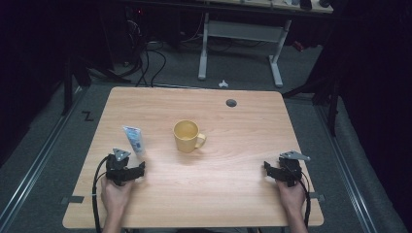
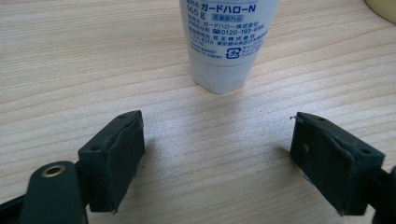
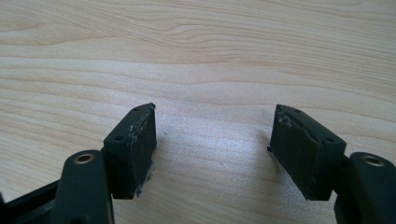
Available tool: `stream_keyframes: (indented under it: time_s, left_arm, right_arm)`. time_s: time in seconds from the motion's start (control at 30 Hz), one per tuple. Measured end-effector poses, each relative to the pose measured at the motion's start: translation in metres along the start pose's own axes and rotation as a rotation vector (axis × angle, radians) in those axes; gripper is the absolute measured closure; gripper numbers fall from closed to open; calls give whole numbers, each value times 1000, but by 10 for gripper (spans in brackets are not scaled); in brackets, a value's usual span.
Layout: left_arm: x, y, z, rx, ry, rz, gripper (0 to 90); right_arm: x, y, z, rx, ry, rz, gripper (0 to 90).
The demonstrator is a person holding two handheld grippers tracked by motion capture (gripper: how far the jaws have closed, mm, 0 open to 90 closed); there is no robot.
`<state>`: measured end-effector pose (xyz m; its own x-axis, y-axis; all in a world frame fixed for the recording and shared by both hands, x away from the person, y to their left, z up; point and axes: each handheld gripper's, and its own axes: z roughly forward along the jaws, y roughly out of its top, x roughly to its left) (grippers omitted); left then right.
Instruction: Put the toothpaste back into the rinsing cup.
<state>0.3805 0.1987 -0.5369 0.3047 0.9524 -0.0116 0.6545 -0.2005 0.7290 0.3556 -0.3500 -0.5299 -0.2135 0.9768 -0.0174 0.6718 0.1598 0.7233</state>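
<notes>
The desk point(image 1: 194, 194) is a pale wood board with rounded corners, standing on grey carpet, and a small dark round hole point(image 1: 231, 103) sits near its far edge. Behind it, across the floor, stands the white frame of another desk point(image 1: 240, 43), with dark cables trailing beside it.

A yellow mug point(image 1: 187, 136) stands upright near the middle of the desk, its handle turned toward the right and near side. To its left, well apart from it, a white and blue tube point(image 1: 134, 139) lies flat on the wood with its cap end pointing toward the near left corner.

The left gripper point(image 1: 138, 171) rests low at the near left part of the desk, held by a hand, just short of the tube. In the left gripper view the tube point(image 2: 229, 42) lies straight ahead with its white cap nearest, centred on the gap between the jaws, but beyond their tips and not touching them. The jaws stand wide apart, released, with bare wood between them.

The right gripper point(image 1: 270, 170) rests at the near right part of the desk, far from both the mug and the tube. In the right gripper view its jaws are also spread and released, over bare wood grain
</notes>
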Motion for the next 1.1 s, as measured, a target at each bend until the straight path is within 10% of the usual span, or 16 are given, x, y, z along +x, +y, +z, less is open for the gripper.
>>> stream_keyframes:
  time_s: [1.1]
  left_arm:
    - [-2,-1,-1,-8,2,-7,214]
  right_arm:
    - [0,0,0,0,-2,-1,315]
